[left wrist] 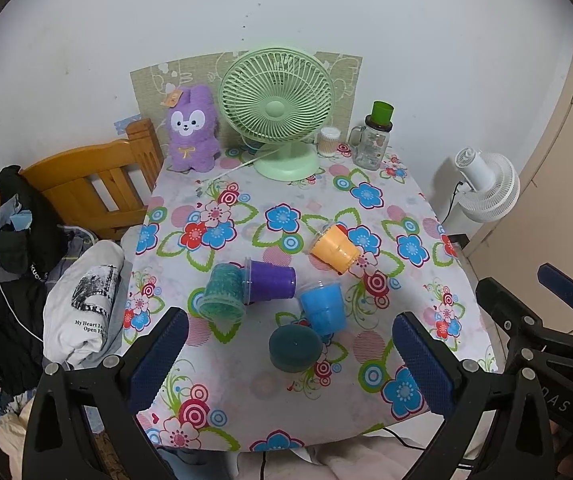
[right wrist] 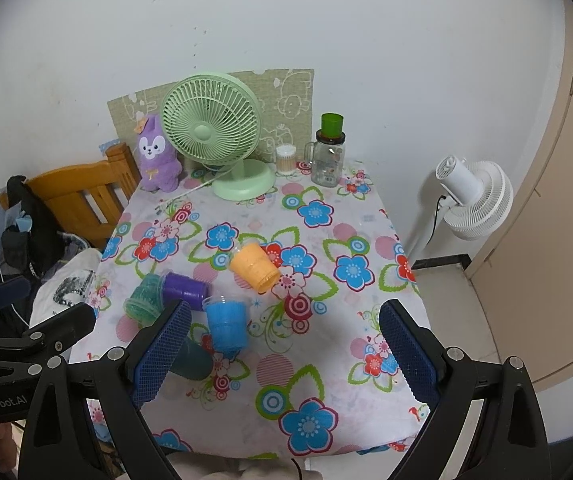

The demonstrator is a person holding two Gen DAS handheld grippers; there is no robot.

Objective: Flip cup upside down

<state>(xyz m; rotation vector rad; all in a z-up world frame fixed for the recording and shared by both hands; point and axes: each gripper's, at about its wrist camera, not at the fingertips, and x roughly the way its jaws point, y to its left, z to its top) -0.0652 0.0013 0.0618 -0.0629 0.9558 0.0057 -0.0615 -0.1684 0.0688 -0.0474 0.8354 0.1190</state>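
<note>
Several plastic cups lie on the floral tablecloth (left wrist: 246, 200). An orange cup (left wrist: 334, 249) lies tilted on its side. A purple cup (left wrist: 271, 281) lies on its side against a teal glitter cup (left wrist: 222, 294). A blue cup (left wrist: 322, 307) leans near a dark teal cup (left wrist: 294, 347) that stands upside down. My left gripper (left wrist: 290, 360) is open and empty above the near table edge. My right gripper (right wrist: 282, 356) is open and empty; the blue cup (right wrist: 226, 326) and orange cup (right wrist: 255, 266) lie ahead of it.
A green desk fan (left wrist: 276, 108), a purple plush rabbit (left wrist: 192, 130), a cotton-swab jar (left wrist: 328, 141) and a glass jar with a green cap (left wrist: 372, 138) stand at the back. A wooden bed frame (left wrist: 90, 184) and clothes are left. A white fan (left wrist: 486, 184) stands right.
</note>
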